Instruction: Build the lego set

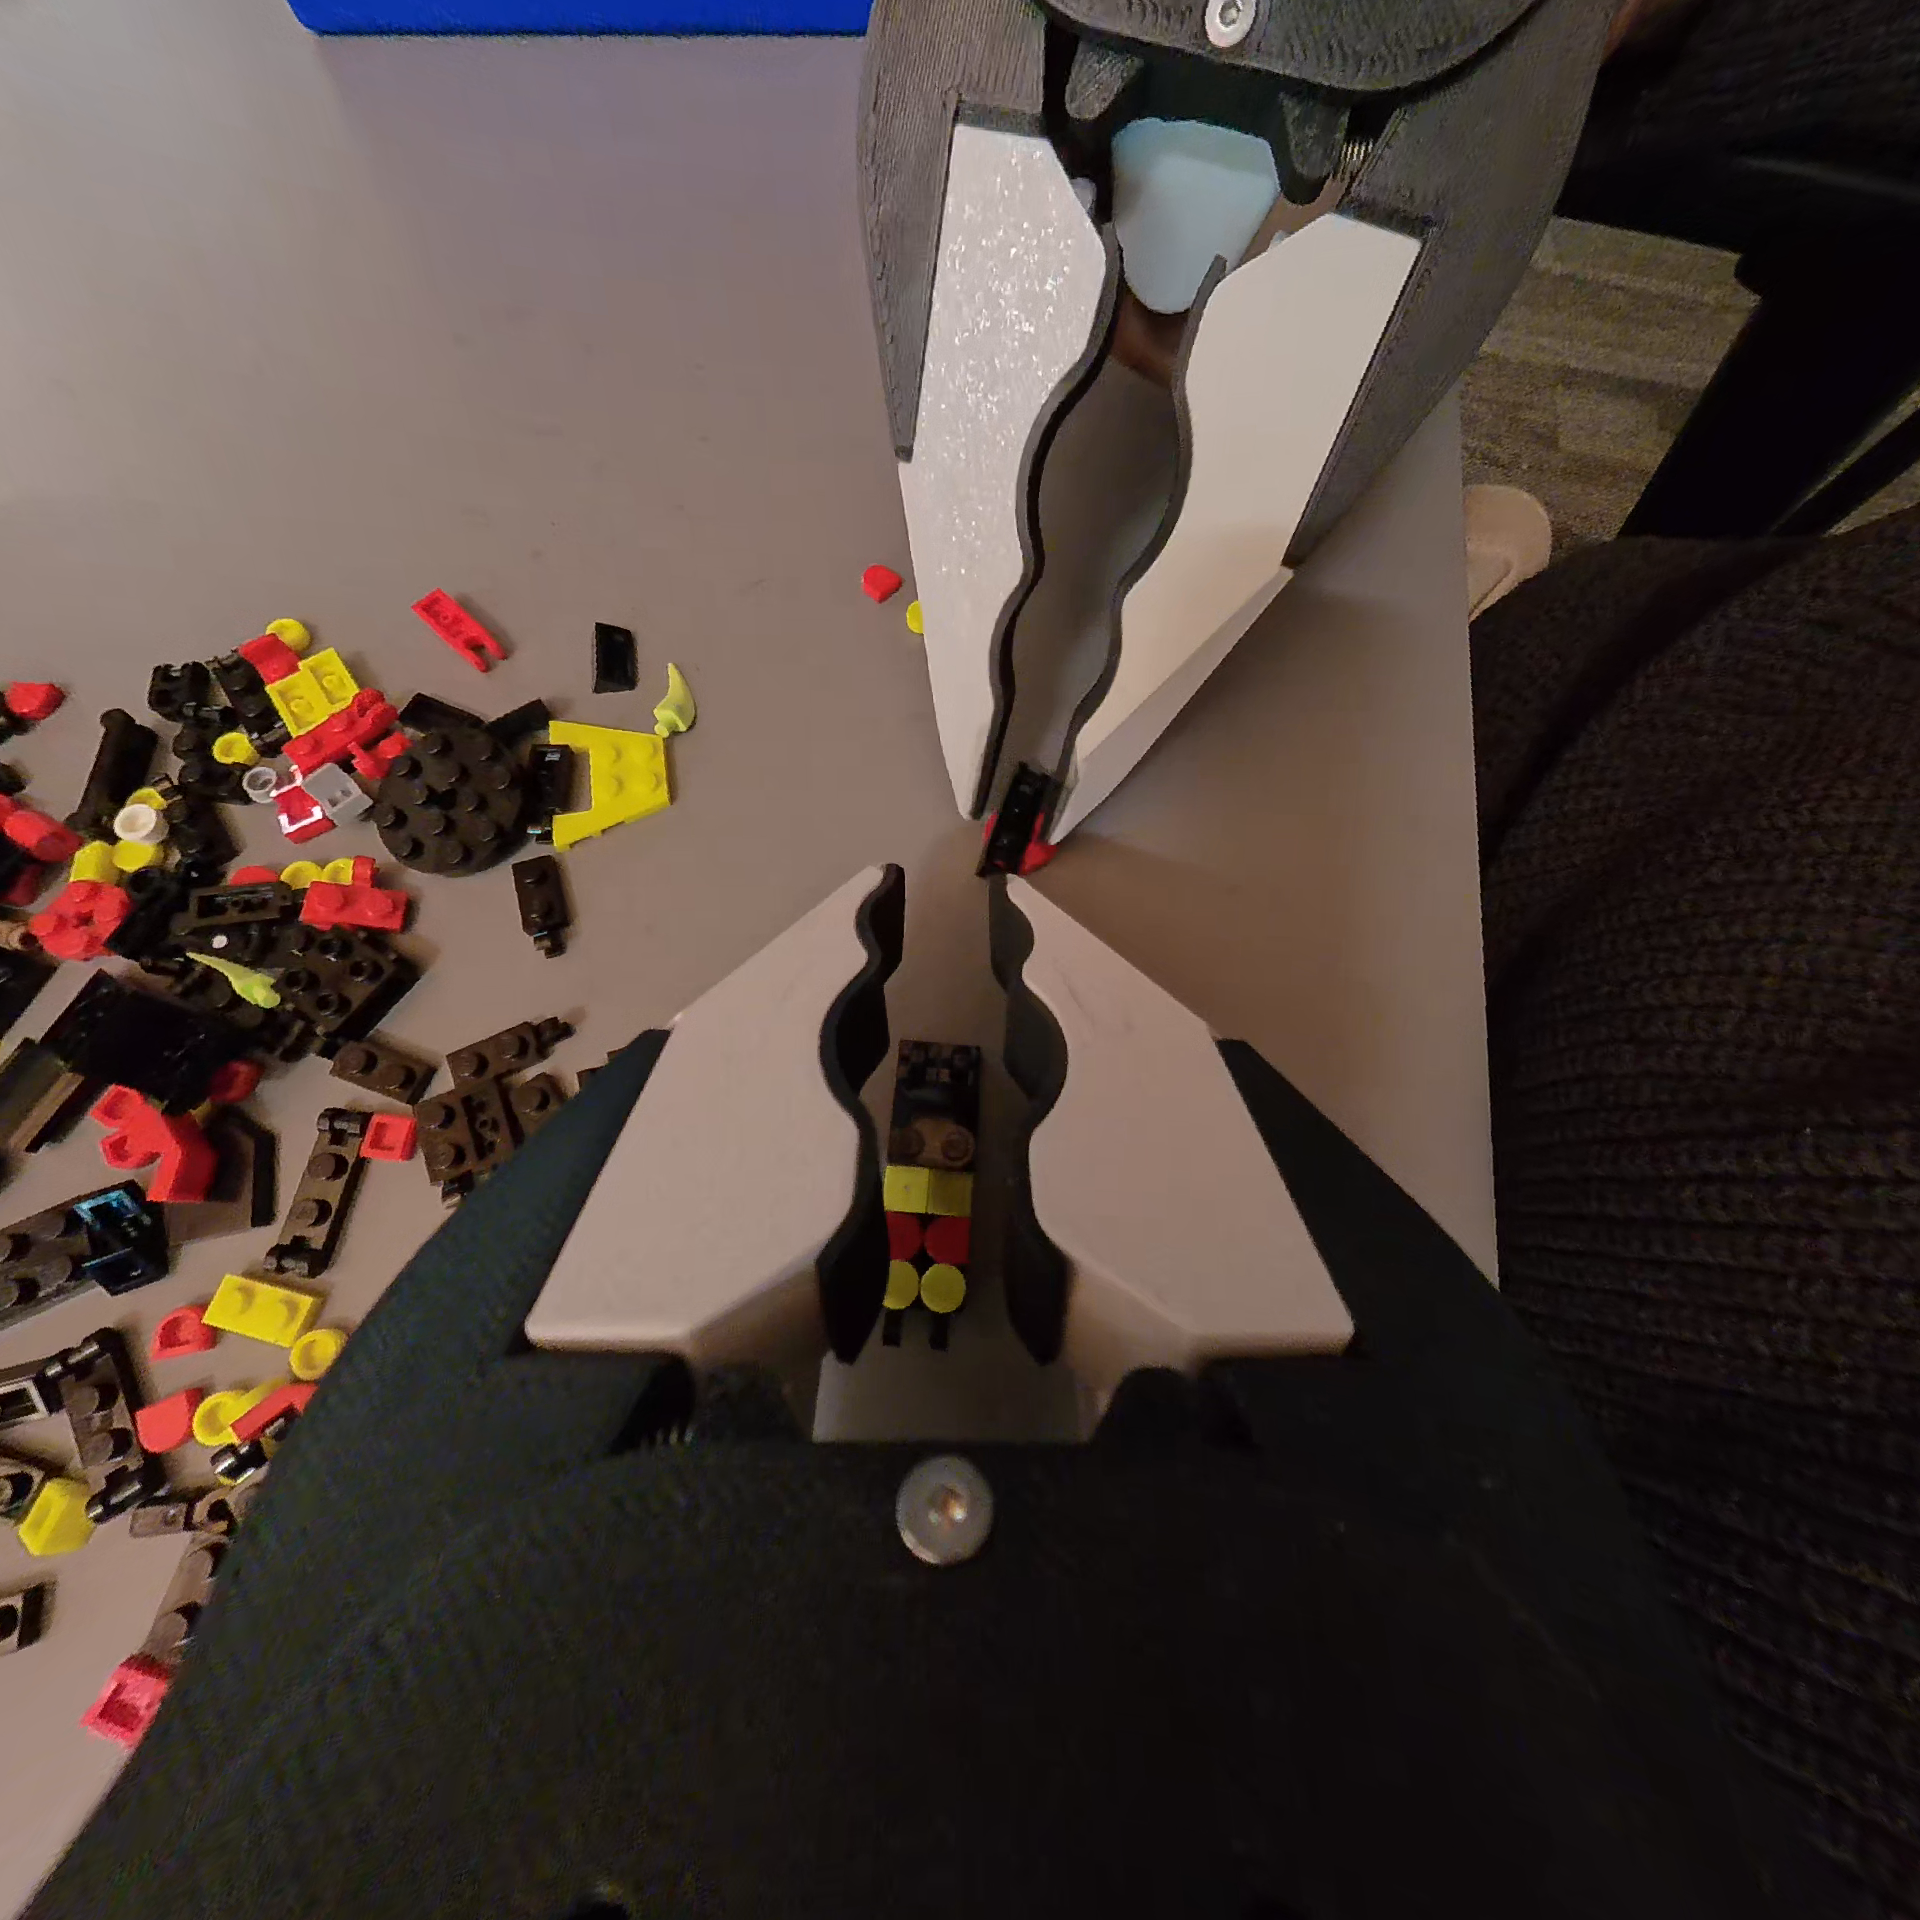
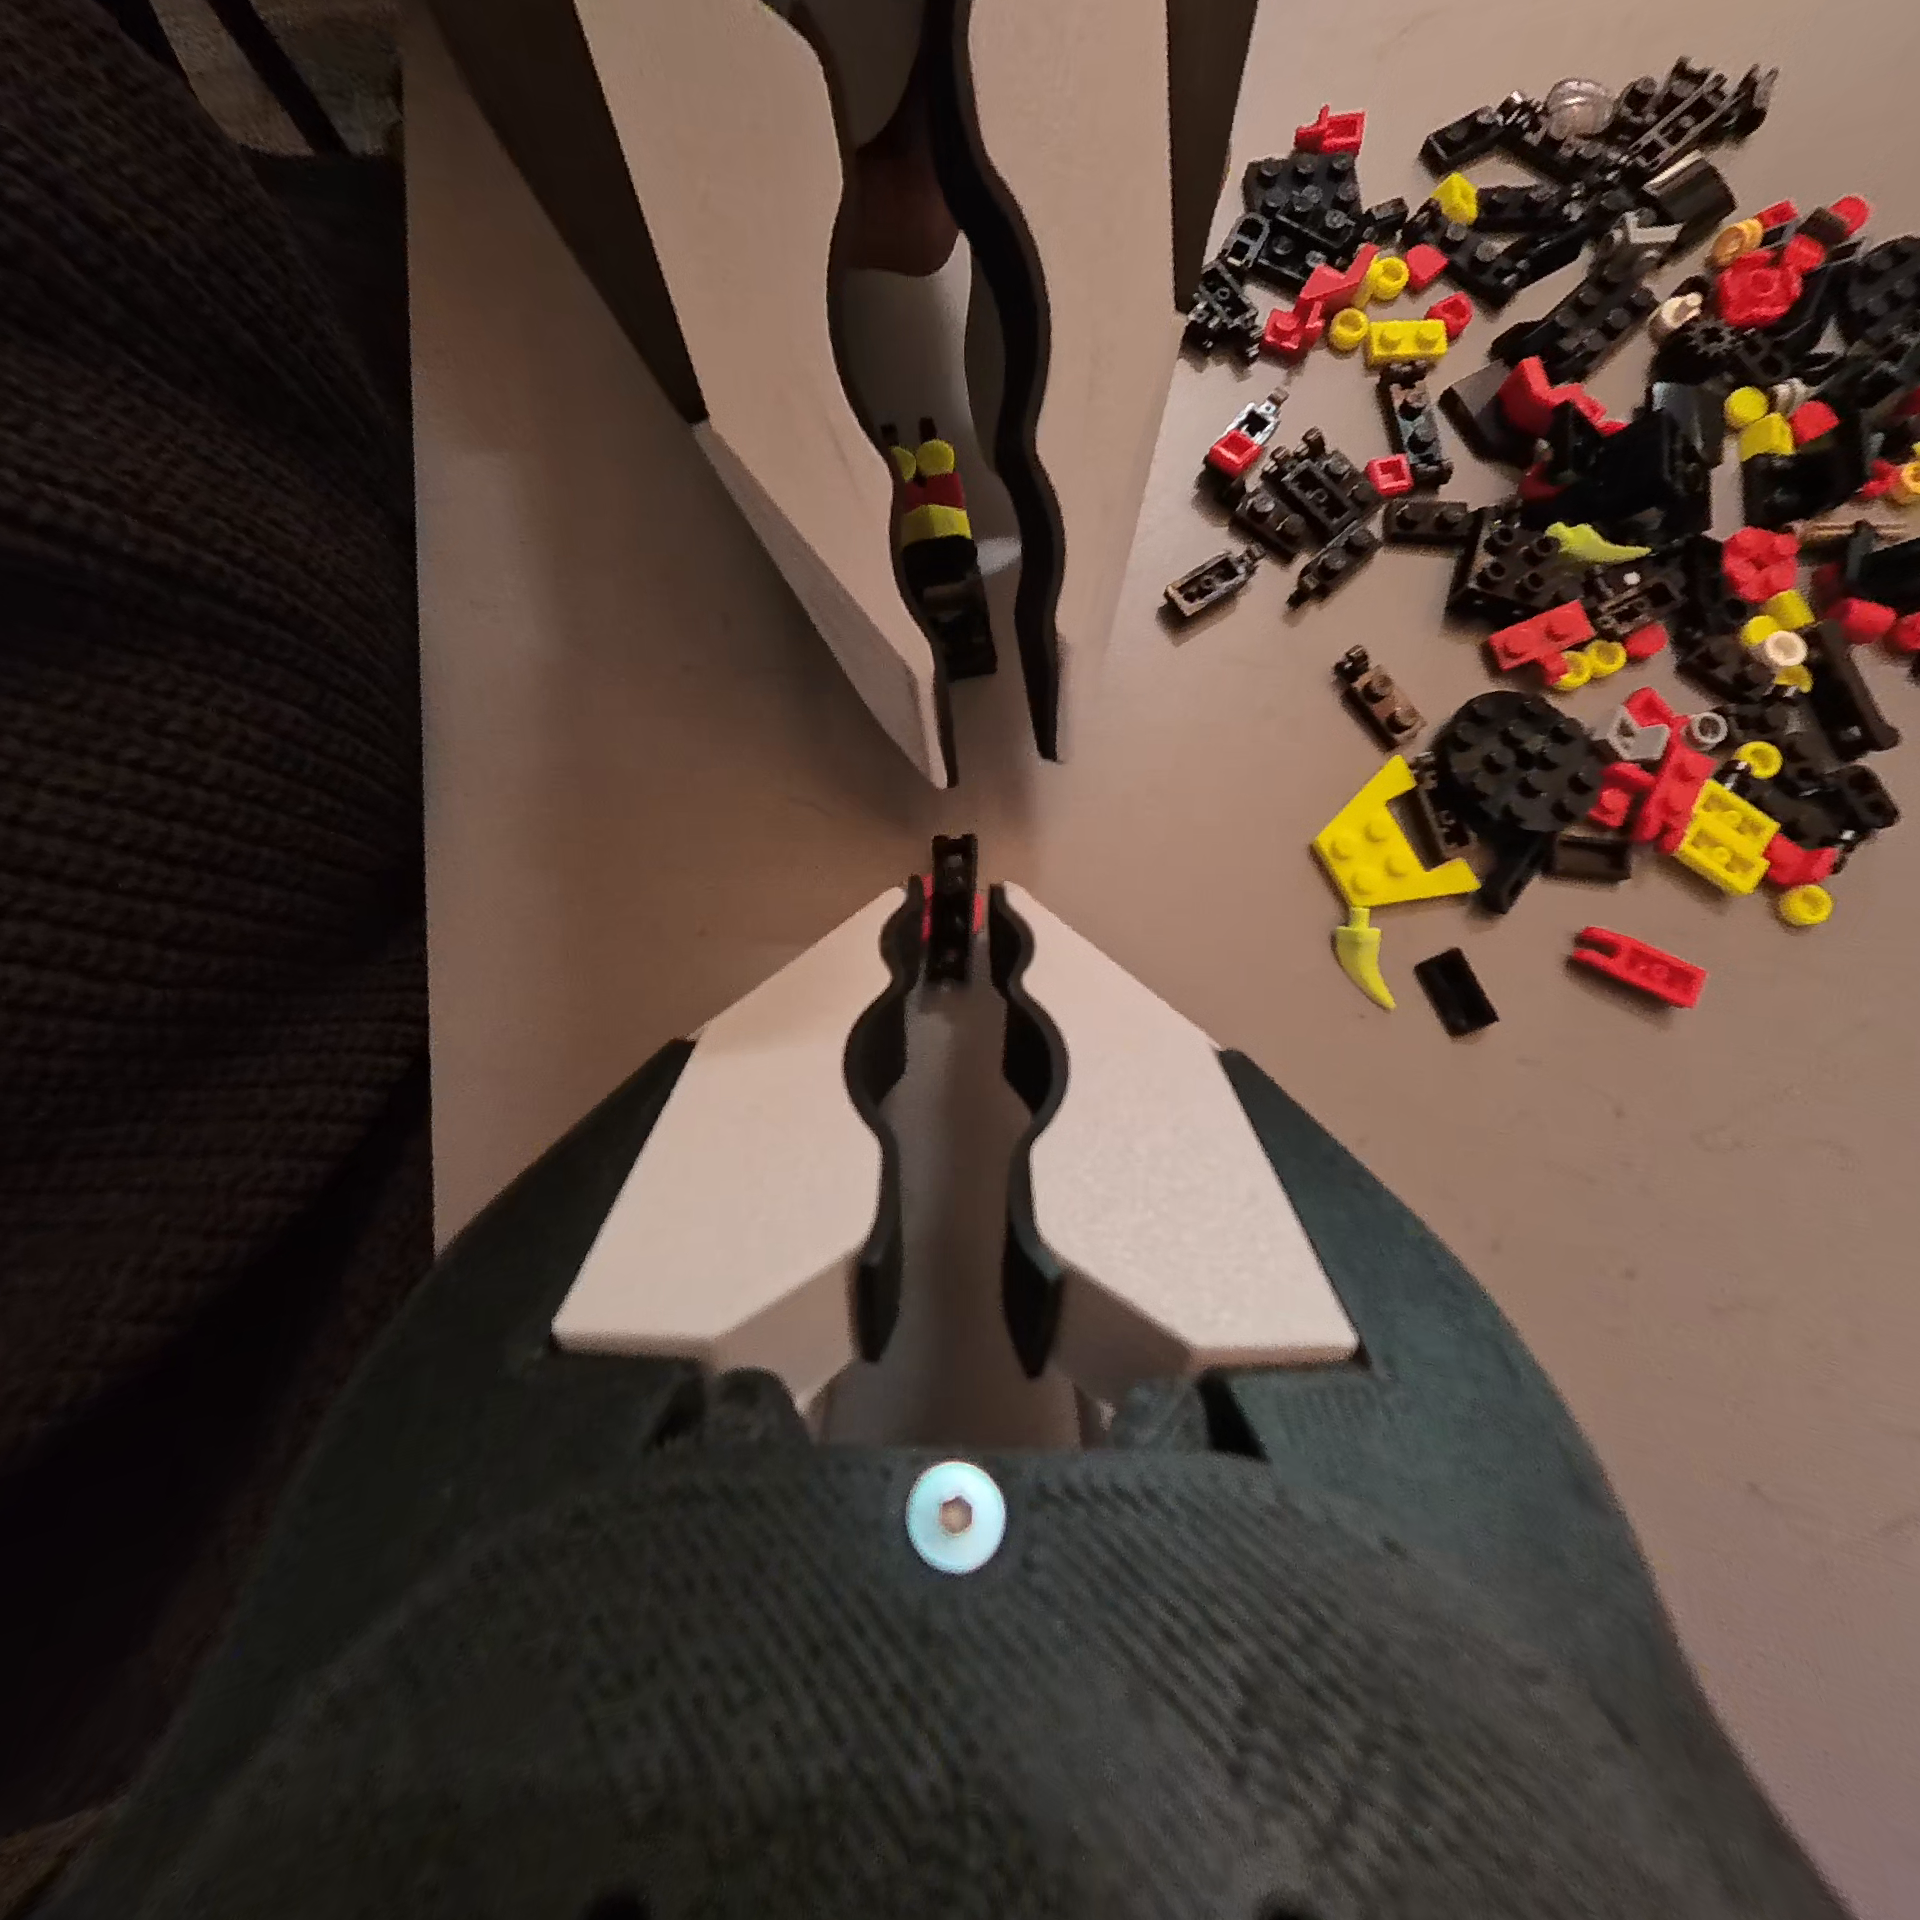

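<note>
Caught mid-join, well off to one side of the round black plate (image 1: 452,800), out toward the table (image 1: 520,364) edge. Left tongs (image 1: 943,883) seemed clamped on the striped build (image 1: 930,1195), a black, yellow and red thing sitting deep between the fingers rather than at the tips. Couldn't quite rule out a sliver of slack on one side, though. Right tongs (image 2: 948,894) pinched shut on a small black-and-red piece (image 2: 953,862), poking out past the tips. Tips nearly nose to nose, piece not yet touching the build. Loose bricks (image 1: 208,987) heaped mostly on the plate's far side, so nothing in the way.

Probably best done slow here: needed to square the piece with the build's end first, then press straight onto the studs, no twisting. Tricky bit looked like reach, with the build sitting so far back. Likely meant coming in between the left fingers or over them. Also worth a firmer squeeze on the build before pushing, or risked shoving it out.
</note>
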Demonstrator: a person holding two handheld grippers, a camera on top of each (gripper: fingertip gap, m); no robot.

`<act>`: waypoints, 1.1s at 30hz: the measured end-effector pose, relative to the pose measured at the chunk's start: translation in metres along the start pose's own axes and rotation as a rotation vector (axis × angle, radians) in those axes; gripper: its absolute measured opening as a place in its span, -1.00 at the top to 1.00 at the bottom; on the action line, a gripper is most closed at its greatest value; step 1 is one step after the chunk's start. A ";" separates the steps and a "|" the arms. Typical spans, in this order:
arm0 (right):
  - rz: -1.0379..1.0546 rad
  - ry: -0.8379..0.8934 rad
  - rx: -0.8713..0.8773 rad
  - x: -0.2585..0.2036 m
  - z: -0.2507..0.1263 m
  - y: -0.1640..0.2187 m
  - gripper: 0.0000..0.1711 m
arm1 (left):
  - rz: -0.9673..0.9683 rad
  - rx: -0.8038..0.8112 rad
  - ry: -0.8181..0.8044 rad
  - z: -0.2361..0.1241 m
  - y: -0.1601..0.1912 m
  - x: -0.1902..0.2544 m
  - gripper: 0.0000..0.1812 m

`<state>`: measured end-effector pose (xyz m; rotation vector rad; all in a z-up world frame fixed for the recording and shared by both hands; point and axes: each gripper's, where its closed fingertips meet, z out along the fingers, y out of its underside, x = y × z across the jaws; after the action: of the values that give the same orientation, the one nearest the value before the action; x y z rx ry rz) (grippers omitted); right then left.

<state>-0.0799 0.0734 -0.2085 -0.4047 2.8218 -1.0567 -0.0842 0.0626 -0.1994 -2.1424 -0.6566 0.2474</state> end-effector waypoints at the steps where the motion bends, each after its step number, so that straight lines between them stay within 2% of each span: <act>1: 0.001 0.002 0.001 0.001 -0.001 0.000 0.87 | -0.001 0.001 -0.001 0.000 0.000 0.000 0.85; 11: -0.022 0.085 0.016 0.006 -0.022 0.007 0.89 | 0.057 -0.002 -0.022 -0.001 -0.004 0.001 0.79; 18: -0.219 0.143 -0.015 -0.005 -0.012 0.000 0.91 | 0.140 -0.052 -0.063 0.001 -0.004 -0.001 0.77; 33: -0.200 0.133 -0.031 -0.002 -0.003 0.001 0.97 | 0.126 -0.081 -0.018 0.007 0.003 0.008 0.77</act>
<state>-0.0787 0.0768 -0.2066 -0.6554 2.9673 -1.1160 -0.0789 0.0704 -0.2057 -2.2651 -0.5509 0.3135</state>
